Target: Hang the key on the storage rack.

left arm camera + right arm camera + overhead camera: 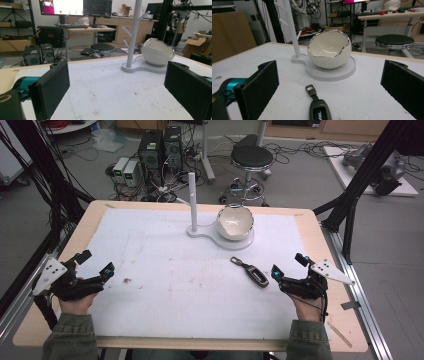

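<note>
A dark key fob point(251, 271) point(319, 107) with a metal clip lies on the white mat, just left of my right gripper point(288, 265) point(329, 87), whose jaws stand wide open around nothing, the fob low between them. A white eggshell-shaped bowl point(234, 221) point(329, 51) point(157, 51) rests on a white stand base beside a white peg pole point(193, 200) point(133, 32) point(291, 27). At the table's left side my left gripper point(98, 262) point(117, 87) is open and empty, pointing toward the stand.
The white mat point(170, 275) covers most of the wooden table point(325, 245). Small dark specks point(127, 280) lie on the mat near the left gripper. A black stool point(251, 157) and computer towers point(160, 150) stand on the floor beyond the far edge.
</note>
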